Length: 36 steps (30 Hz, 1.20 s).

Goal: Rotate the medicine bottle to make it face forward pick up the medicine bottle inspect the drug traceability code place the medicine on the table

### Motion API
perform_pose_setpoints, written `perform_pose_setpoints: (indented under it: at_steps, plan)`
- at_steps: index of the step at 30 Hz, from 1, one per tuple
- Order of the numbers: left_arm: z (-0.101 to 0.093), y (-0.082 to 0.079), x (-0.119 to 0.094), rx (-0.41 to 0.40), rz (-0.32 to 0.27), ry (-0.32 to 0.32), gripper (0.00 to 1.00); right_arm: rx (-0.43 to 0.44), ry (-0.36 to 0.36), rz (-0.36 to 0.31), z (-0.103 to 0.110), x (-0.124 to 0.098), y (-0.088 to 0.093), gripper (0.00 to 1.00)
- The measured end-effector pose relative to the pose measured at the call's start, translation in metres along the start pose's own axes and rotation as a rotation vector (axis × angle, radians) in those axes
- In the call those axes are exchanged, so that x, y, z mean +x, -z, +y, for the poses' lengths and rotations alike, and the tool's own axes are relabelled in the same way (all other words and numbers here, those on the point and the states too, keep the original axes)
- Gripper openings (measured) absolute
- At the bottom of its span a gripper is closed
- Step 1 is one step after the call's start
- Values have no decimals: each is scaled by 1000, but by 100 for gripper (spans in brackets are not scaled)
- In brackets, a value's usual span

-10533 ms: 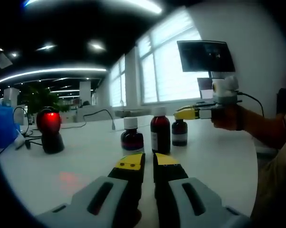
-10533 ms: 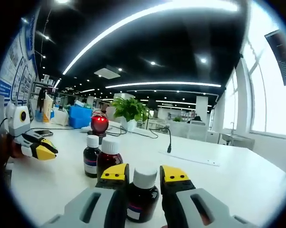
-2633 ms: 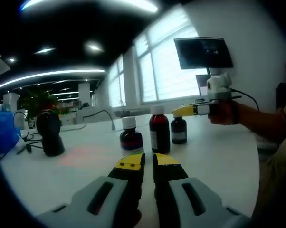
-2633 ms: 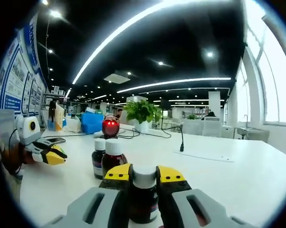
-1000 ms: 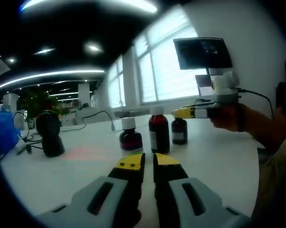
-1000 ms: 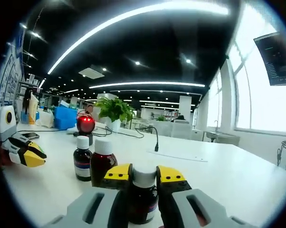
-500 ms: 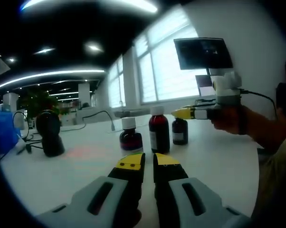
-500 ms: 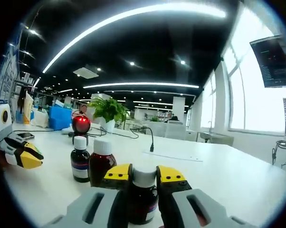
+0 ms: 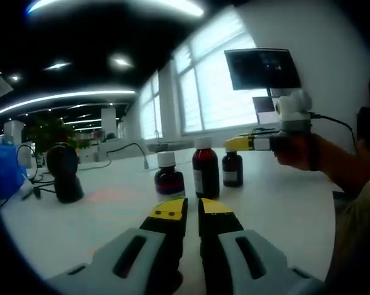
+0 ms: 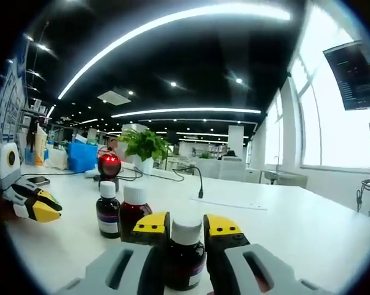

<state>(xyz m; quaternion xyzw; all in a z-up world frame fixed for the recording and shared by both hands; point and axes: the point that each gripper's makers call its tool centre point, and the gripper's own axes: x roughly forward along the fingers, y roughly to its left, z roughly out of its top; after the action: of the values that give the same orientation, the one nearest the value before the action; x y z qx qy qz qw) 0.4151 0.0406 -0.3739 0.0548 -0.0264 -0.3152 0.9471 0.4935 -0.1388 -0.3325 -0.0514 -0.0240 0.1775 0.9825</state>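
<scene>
White table, left to right: black barcode scanner; left gripper, jaws closed, empty, near table edge; two dark medicine bottles beside scanner; third medicine bottle clamped between jaws of right gripper, at row's right end.

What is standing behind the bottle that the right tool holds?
Behind the held bottle, two more brown bottles stand on the white table, with a red-lit scanner and a plant farther back. The right tool covers the held bottle's sides.
</scene>
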Motion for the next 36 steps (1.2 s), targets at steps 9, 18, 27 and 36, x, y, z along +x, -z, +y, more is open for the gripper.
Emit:
perform_pose_setpoints:
  at_steps: [9,18,27,36]
  plan:
    - [-1,-1,0,2,0,-1,0,111,-100,-13,-5,-3,-1,17]
    - [-1,-1,-1,3,1,-2,0,8,-202,20,3,3,-2,17]
    - [-1,-1,0,5,3,-4,0,-15,-254,57,10,7,3,16]
    - [-1,-1,0,6,4,-5,0,28,-264,56,9,9,7,16]
